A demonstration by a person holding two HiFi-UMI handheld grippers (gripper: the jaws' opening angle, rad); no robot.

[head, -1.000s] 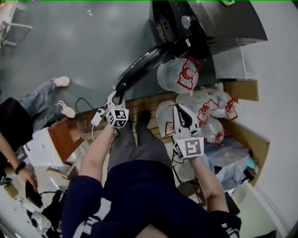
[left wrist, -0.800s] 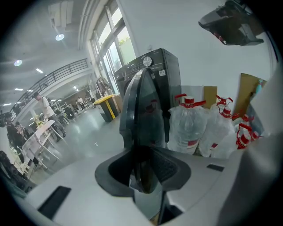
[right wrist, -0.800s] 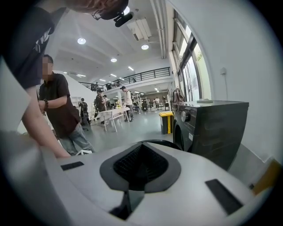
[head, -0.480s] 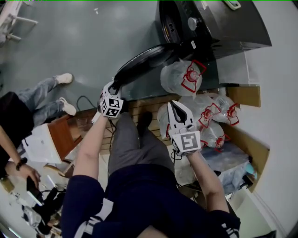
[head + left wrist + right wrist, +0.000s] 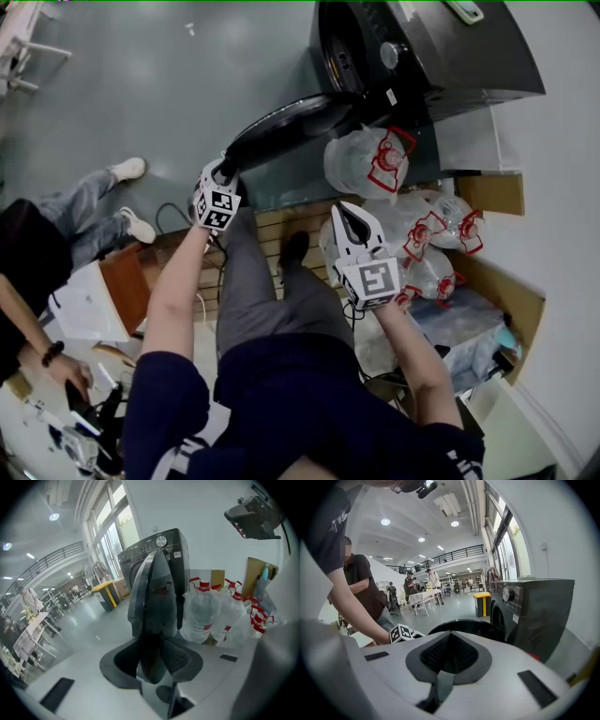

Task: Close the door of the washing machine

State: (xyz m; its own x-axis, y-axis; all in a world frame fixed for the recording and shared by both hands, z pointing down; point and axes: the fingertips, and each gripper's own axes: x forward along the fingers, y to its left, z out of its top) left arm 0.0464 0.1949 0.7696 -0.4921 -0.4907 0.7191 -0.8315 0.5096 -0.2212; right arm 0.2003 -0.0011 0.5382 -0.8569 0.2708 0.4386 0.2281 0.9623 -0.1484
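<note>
**Door gripped at its rim, swing barely begun**

Head view: The washing machine (image 5: pixel 422 47) is seen at the top of the picture, its round door (image 5: pixel 281 127) swung wide open towards the person. The left gripper (image 5: pixel 223 173) is placed on the door's free edge. Over the last second this gripper and the edge have been carried together up and to the left in the picture. The gap between door and drum opening is hardly narrowed. The right gripper (image 5: pixel 345 217) is held apart from the door, above the bagged bottles (image 5: pixel 366 159), and has been shifted only slightly.

Left gripper view: The dark rim of the door (image 5: pixel 157 597) is seen edge-on between the jaws of the left gripper (image 5: pixel 152 656), which are clamped on it. The machine (image 5: pixel 145 555) stands behind.

Right gripper view: The jaws of the right gripper (image 5: pixel 449 639) are brought together with nothing between them. The open door (image 5: pixel 464 626) and the machine front (image 5: pixel 534 611) lie beyond.

It is judged that the closing swing has been started, but most of the arc, and the final push to latch, remain to be done.
</note>
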